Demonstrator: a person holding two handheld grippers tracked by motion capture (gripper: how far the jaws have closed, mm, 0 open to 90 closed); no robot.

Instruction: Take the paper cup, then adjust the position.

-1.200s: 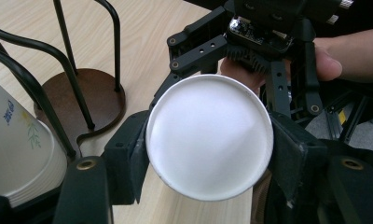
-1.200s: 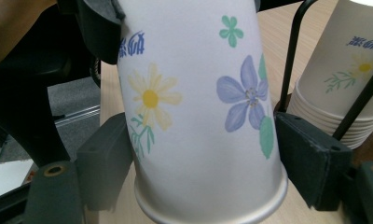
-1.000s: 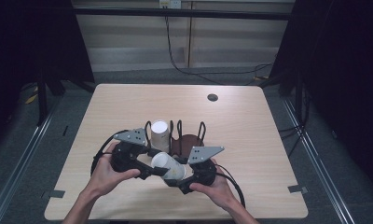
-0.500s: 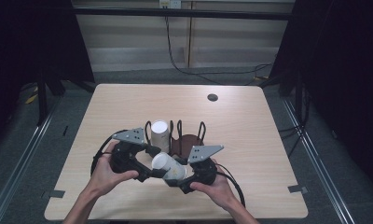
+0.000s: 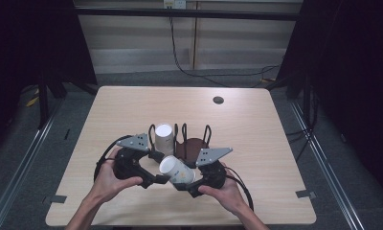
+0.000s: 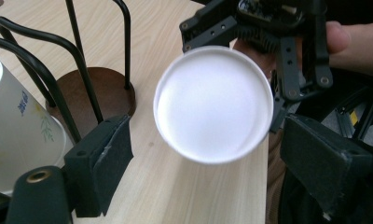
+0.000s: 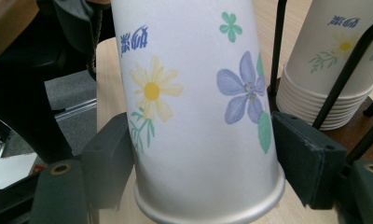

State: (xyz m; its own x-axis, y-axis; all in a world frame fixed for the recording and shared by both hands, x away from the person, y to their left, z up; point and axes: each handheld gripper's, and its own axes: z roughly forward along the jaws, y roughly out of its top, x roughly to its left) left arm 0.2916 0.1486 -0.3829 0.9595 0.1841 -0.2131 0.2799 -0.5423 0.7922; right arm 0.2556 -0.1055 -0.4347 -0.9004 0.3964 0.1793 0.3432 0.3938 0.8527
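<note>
The right claw [image 7: 198, 163] holds a white paper cup printed with flowers [image 7: 198, 93], its two black jaws pressed against the cup's sides near the rim. The cup hangs tilted, just in front of the black wire cup holder with a round dark-brown wooden base [image 5: 195, 146], bottom towards the left claw [image 6: 203, 154]. That claw stands wide, jaws either side of the cup's white bottom and not touching it. A stack of matching paper cups [image 5: 163, 138] sits upside down in the holder's left part. My worry: thin paper buckles, so a hard squeeze could crush the cup; a loose handover would drop it on the light wooden desk [image 5: 132, 105].
</note>
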